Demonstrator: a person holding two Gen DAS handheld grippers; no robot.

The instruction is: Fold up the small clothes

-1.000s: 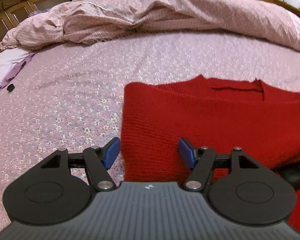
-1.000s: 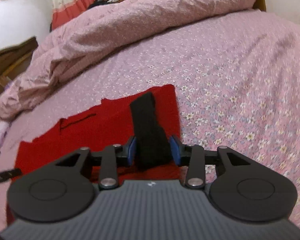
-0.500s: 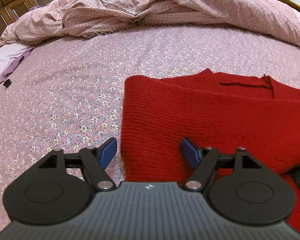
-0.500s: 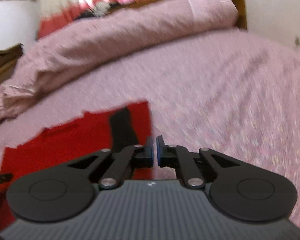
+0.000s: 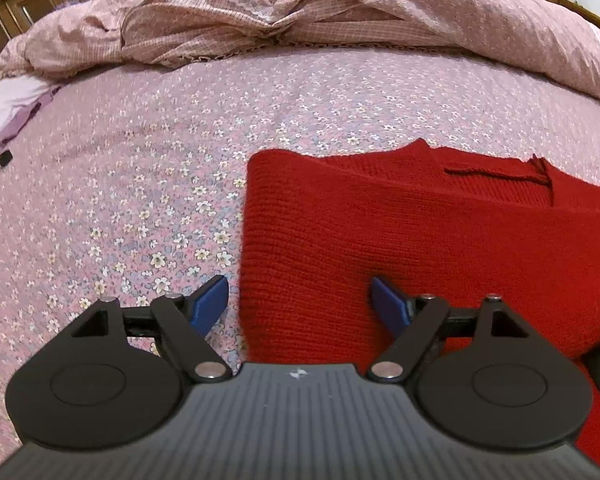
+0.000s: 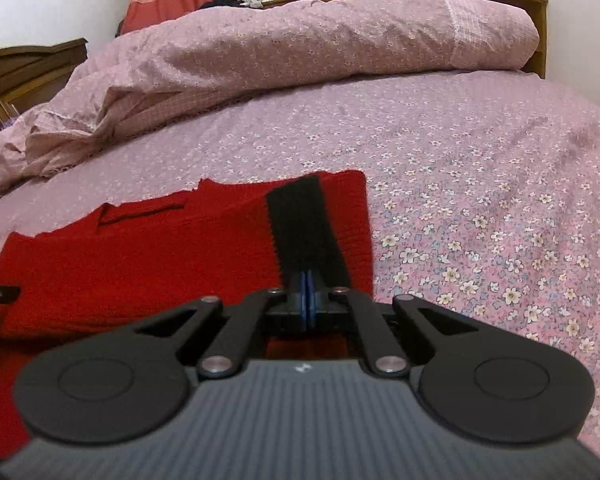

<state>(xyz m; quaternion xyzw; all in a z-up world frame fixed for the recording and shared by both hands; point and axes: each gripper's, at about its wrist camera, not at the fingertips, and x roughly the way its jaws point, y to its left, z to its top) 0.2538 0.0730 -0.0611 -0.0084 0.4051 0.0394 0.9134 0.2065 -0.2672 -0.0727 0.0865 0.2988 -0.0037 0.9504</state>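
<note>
The left gripper [image 5: 300, 300] hangs low over the bed, its blue fingers [image 5: 210, 302] spread wide and holding nothing. The left finger sits over the flowered sheet [image 5: 140, 200]; the right finger lies over the knit, so the left edge of the red sweater [image 5: 400, 240] runs up between the two.

The right gripper [image 6: 307, 300] points along the sweater's right side. Its pads are pressed almost together at the near end of the black cuff [image 6: 304, 224]; whether knit is actually pinched between them cannot be told, as the tips hide the contact.

The red sweater [image 6: 140, 260] lies flat on the near part of the bed, folded so that its left and right edges run straight from near to far. The neckline [image 5: 500, 172] is at the far edge. The black cuff lies as a band on top of the right side, slanting from near to far.

Bare sheet stretches to the left, to the right and beyond the sweater. A rumpled quilt [image 6: 300, 48] is heaped along the far side, well apart from the garment. At the far left a pale purple cloth [image 5: 8, 116] and a small black object [image 5: 4, 158] rest near the bed's edge.
</note>
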